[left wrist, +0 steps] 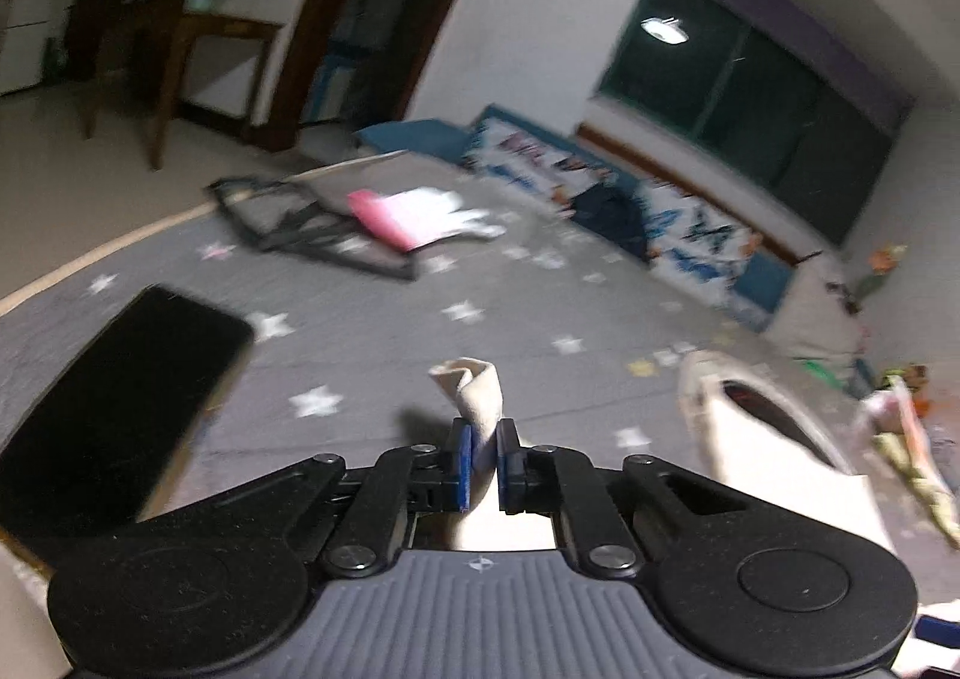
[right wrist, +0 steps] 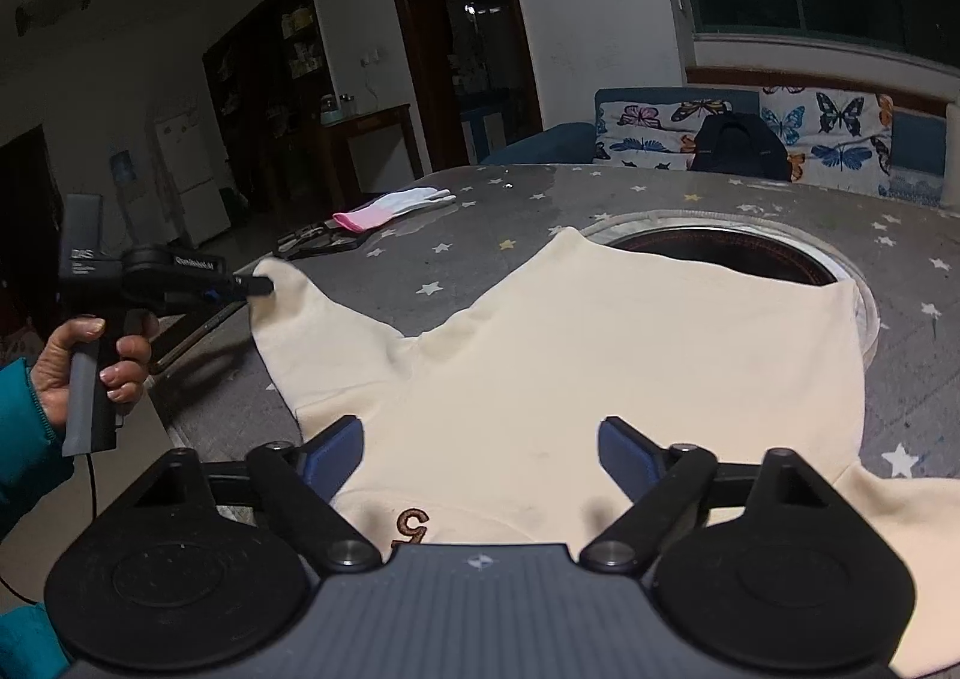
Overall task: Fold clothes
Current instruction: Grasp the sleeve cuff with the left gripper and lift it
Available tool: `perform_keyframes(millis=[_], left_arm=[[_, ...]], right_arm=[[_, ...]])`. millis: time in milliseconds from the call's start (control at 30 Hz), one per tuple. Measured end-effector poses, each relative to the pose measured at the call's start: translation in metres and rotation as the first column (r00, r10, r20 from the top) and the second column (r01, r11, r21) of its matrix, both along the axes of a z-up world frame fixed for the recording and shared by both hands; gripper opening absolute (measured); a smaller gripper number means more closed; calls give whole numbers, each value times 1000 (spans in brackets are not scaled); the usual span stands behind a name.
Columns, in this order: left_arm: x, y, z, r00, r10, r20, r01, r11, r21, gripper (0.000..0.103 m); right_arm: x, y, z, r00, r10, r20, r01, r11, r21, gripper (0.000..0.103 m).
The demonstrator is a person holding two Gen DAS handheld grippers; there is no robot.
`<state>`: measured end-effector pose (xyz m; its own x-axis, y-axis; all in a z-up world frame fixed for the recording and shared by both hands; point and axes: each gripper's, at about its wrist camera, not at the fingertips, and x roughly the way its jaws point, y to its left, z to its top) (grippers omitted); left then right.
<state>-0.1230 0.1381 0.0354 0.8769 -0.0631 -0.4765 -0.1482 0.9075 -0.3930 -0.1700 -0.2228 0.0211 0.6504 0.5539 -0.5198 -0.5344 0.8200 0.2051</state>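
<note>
A cream sweatshirt (right wrist: 600,355) lies spread on the grey star-print table (right wrist: 450,259), its hem reaching over a round dark opening (right wrist: 738,253). My left gripper (left wrist: 485,439) is shut on the cuff of the sweatshirt's sleeve (left wrist: 474,391) and holds it lifted above the table. In the right wrist view the left gripper (right wrist: 261,285) pinches that sleeve end at the table's left side. My right gripper (right wrist: 480,445) is open and empty, hovering over the chest of the sweatshirt near a brown embroidered mark (right wrist: 411,523).
A pink and white glove (right wrist: 390,208) lies on a dark flat frame (right wrist: 318,242) at the table's far left. A black phone (left wrist: 114,409) lies near the left edge. A butterfly-print sofa (right wrist: 780,133) with a dark bag (right wrist: 738,145) stands behind.
</note>
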Motion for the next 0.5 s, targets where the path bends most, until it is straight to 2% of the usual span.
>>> perform_keyframes(millis=[133,233,500], left_arm=[[-7,-23,17,991,-110,80,113,993,-28,8],[-12,-46,25,970,-208,126,215,976,-37,8],[-18,-102,12,915,-388,111,393,919,-22,8]], right_arm=[[2,-5,1,1000,-16,-17,17,999,35,81],[4,-12,4,999,-36,-26,37,997,70,78],[20,-35,6,989,-61,-137,94,962,255,69]])
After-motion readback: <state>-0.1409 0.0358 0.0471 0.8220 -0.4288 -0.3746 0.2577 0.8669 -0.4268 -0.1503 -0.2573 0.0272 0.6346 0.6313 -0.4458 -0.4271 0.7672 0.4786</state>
